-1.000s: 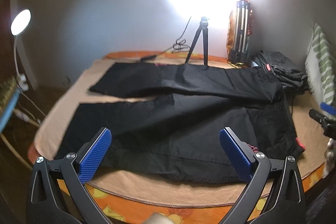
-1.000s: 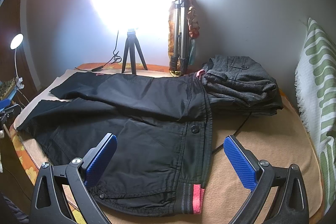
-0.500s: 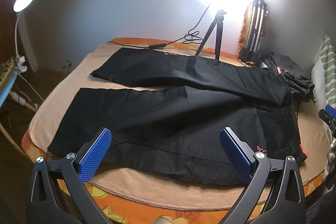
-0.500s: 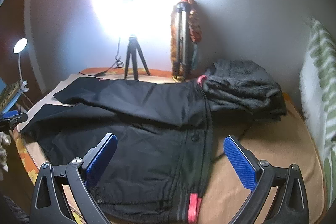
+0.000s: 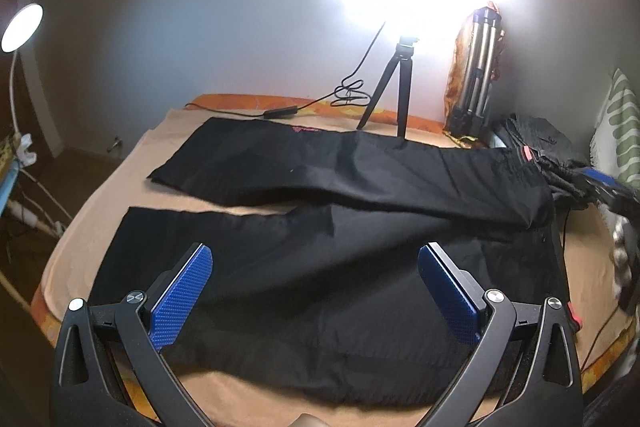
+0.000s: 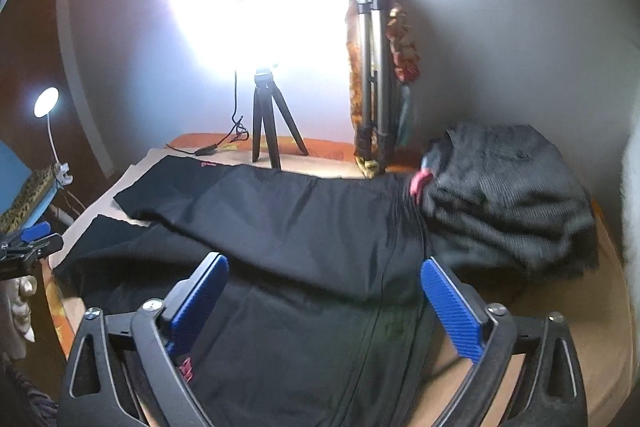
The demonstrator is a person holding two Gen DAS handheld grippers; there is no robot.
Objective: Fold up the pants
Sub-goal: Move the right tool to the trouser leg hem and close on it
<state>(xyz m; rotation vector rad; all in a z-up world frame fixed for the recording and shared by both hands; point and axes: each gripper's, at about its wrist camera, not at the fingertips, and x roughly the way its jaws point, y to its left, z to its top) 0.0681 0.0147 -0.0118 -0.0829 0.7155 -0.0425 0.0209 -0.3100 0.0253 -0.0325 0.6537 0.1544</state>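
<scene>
Black pants [image 5: 320,227] lie flat on a tan cloth over the bed, legs spread apart toward the left, waistband at the right. In the right wrist view the pants [image 6: 304,235] fill the middle, waistband near my fingers. My left gripper [image 5: 316,283] is open and empty, hovering over the near leg. My right gripper [image 6: 324,291] is open and empty, over the waist end. The left gripper shows at the left edge of the right wrist view [image 6: 28,239].
A black mini tripod with a glaring lamp [image 5: 394,95] and a folded silver tripod [image 5: 476,75] stand at the back wall. A pile of dark folded clothes [image 6: 508,195] sits right of the waistband. A desk lamp [image 5: 20,27] is at left. A cable [image 5: 280,113] lies behind the pants.
Both grippers have moved forward over the pants. The right gripper has shifted left onto the waist end; the folded clothes pile now sits to its right. Both stay open.
</scene>
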